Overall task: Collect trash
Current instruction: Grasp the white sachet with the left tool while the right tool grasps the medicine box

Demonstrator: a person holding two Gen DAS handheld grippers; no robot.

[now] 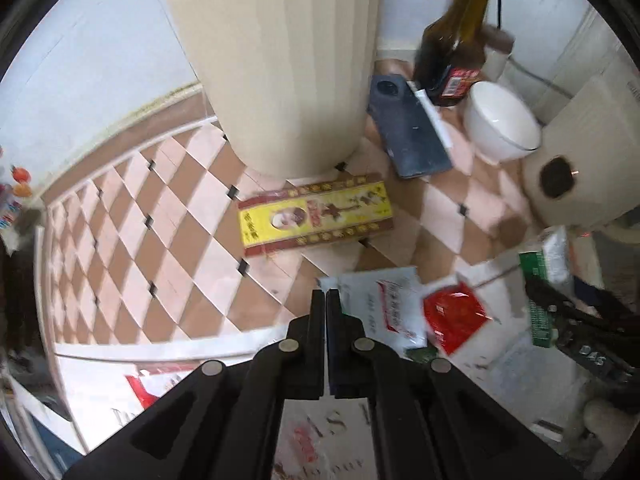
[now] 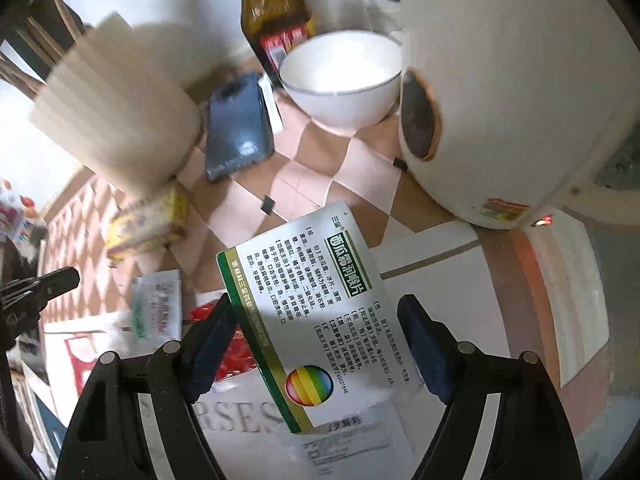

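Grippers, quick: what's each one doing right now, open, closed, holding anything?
Left gripper: closed, fingers together, nothing between them.
Right gripper: open, fingers straddling the white-and-green medicine box; left finger touches its edge, right finger clear, not clamped.

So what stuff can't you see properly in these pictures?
- Tall brown glass bottle: top cut off by the edge in both views.
- Yellow-and-red flat box: blurred in the right wrist view, print unreadable.
- White-and-green medicine box: whether the right tool touches it is unclear.
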